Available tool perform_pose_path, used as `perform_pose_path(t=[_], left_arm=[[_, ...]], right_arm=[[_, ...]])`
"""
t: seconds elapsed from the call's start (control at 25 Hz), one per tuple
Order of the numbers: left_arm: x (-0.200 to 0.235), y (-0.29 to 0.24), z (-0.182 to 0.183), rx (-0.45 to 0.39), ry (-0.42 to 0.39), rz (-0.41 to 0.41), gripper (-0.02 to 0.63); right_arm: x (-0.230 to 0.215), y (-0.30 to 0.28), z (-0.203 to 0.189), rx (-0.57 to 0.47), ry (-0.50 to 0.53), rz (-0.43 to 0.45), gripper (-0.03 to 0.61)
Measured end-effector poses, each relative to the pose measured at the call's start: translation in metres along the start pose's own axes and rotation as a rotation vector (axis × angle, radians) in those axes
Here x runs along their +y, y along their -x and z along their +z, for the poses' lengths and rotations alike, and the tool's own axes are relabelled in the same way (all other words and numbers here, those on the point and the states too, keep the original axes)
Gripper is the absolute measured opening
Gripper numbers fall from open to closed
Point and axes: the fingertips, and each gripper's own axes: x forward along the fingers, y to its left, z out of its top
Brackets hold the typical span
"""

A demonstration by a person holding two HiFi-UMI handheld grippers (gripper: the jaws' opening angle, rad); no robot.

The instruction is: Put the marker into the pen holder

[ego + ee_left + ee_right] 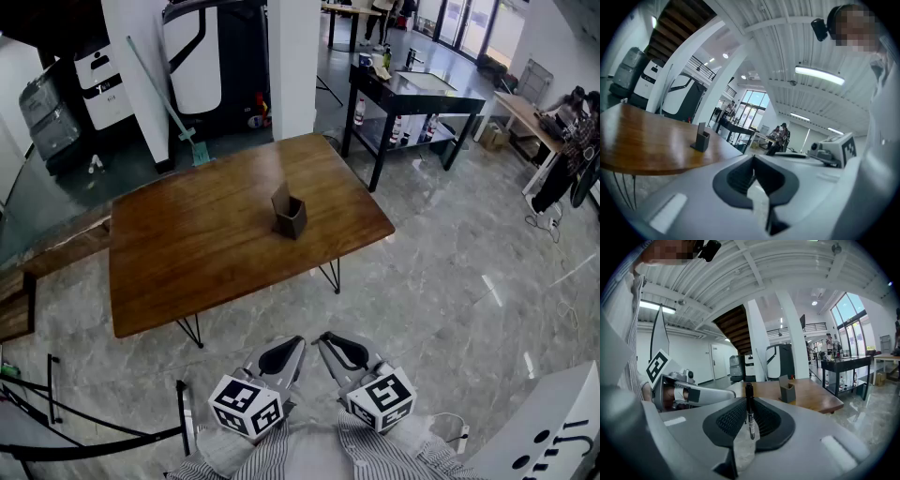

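A dark grey pen holder (289, 216) stands upright near the middle of the brown wooden table (187, 244). It also shows as the pen holder (787, 392) ahead of my right jaws, and the pen holder (701, 138) off to the left of my left jaws. My right gripper (748, 405) is shut on a black marker (749, 411), which stands upright between the jaws. My left gripper (754, 161) is shut with nothing in it. Both the left gripper (292, 344) and the right gripper (324, 339) hang side by side close to my body, short of the table's near edge.
A black side table (412, 94) with bottles stands beyond the table's far right corner. A white pillar (292, 66) and a broom (169, 103) rise behind the table. A black metal stand (103, 436) lies at lower left. People sit at a desk (562, 122) at far right.
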Motion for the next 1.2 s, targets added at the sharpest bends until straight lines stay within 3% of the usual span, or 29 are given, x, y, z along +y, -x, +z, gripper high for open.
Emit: perform_pose_path(t=[0.6,1.2], left_arm=[[0.164,-0.124,0.117,0.038,-0.009,-0.038,0.008],[0.217,-0.168,0.114,0.111,0.087,-0.016,0.008]], right_arm=[[-0.121,-0.183,0.084,0.004,-0.032,-0.076,0.038],[-0.157,-0.236,0.079,0.086,-0.078,-0.059,0.038]])
